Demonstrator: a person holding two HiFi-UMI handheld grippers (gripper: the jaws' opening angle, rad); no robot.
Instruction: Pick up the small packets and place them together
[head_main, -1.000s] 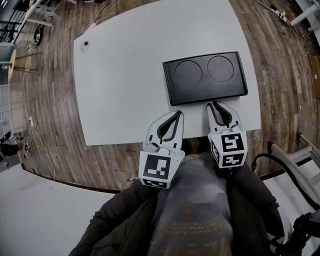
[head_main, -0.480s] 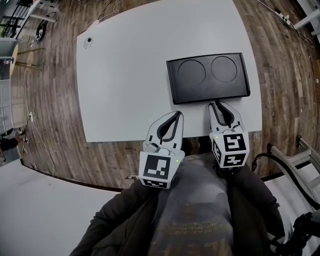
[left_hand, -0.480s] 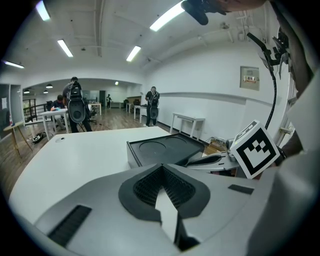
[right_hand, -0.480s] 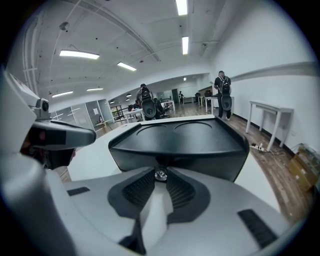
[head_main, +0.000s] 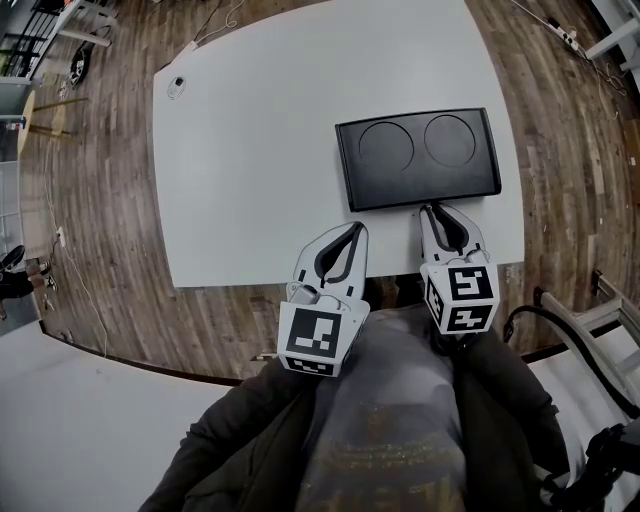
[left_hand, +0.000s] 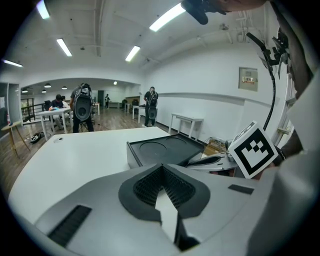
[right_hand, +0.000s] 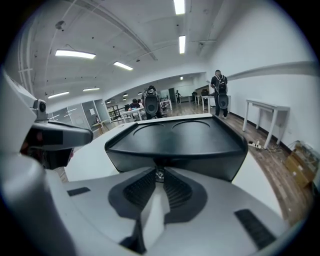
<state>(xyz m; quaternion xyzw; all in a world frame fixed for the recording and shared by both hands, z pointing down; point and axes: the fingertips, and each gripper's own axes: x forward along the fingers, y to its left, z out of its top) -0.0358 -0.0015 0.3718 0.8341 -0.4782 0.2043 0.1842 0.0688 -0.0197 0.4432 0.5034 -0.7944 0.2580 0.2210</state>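
My left gripper (head_main: 355, 226) hangs over the near edge of the white table (head_main: 250, 150), its jaws pressed together with nothing between them. My right gripper (head_main: 432, 208) points at the near rim of the black tray (head_main: 418, 188), with its tips right at that rim. Its jaws have just been closing a little and stand almost together, pinching a small shiny thing (right_hand: 159, 175) at their tips. It is too small for me to tell whether it is a packet. The tray has two round hollows and sits on the table's right side, near my edge.
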